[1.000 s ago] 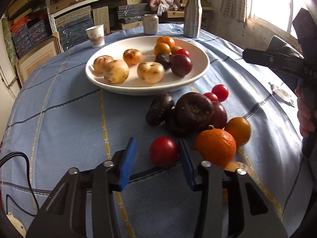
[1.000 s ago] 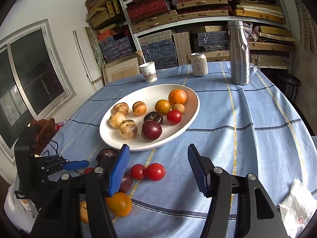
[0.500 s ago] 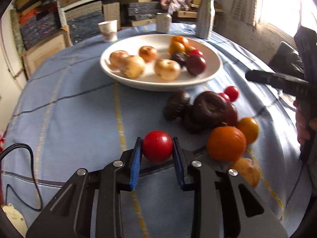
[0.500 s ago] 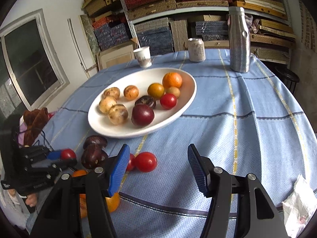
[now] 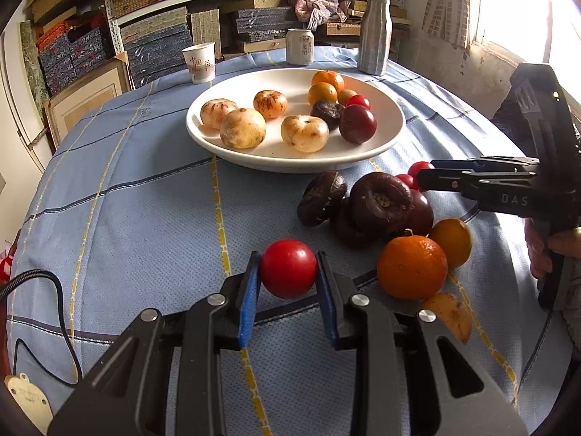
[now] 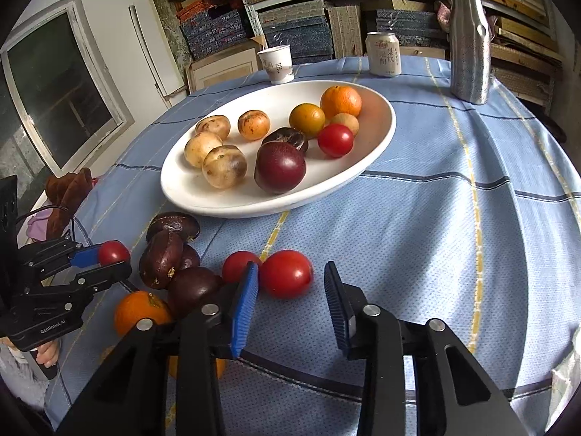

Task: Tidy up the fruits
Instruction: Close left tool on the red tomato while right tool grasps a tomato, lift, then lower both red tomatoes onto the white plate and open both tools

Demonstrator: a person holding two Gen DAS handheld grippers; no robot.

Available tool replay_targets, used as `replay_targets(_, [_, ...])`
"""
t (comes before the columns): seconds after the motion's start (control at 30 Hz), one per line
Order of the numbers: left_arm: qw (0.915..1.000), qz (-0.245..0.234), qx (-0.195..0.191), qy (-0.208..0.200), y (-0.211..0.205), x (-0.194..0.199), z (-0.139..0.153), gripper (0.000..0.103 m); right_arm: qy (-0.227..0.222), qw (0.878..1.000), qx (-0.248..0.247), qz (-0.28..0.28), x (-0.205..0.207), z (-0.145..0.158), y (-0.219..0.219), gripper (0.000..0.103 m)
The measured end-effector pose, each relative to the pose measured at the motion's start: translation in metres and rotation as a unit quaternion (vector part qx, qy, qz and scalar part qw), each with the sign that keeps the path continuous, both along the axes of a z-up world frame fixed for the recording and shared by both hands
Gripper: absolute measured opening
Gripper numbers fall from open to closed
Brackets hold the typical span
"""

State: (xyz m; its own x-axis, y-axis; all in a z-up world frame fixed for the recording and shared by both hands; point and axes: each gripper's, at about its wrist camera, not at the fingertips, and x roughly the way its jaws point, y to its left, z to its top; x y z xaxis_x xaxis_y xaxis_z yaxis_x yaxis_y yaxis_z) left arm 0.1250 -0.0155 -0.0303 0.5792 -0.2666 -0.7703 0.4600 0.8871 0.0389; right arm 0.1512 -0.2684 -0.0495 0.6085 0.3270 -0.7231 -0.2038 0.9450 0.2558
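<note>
A fruit-sorting job stands roughly half done: the white plate toward the far edge of the tabletop already carries about ten fruits, pale ones on one side, oranges, a dark plum and a small tomato on the other. Nearer the front edge a loose cluster waits on the blue cloth — dark purple fruits, an orange, a yellow fruit and a brownish one beside it.

The left tongs are clamped on a red tomato, both blue pads pressing its sides, just above the cloth near the front edge. The right tongs frame a second red tomato; their jaws are closing, one pad at its side, the other not yet touching, a smaller tomato just behind.

A second earlier, the left tongs stood wide around their tomato, which lay on the cloth, and the right tongs hung higher and wider, farther back from the pair of tomatoes.
</note>
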Motion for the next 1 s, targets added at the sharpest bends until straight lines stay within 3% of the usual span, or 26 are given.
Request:
replay_targets(0.33, [1.0,-0.002,0.003,0.006,-0.002,0.001,-0.003,0.029,0.002,1.0,0.019,0.0,0.001,0.0,-0.002,0.031])
replay_targets(0.6, [0.9995,0.021,-0.008,-0.024,0.006,0.002,0.01,0.029,-0.068,0.997,0.003,-0.032,-0.016,0.029,-0.015,0.03])
replay_targets(0.8, [0.9971,0.055,-0.014,-0.05,0.011,0.015,0.045,0.029,-0.123,0.991,0.007,-0.043,-0.031,0.062,-0.02,0.03])
replay_targets(1.0, [0.9937,0.056,-0.019,-0.095,-0.011,0.047,0.111,0.029,-0.169,0.985,-0.003,-0.039,-0.027,0.12,-0.02,0.03])
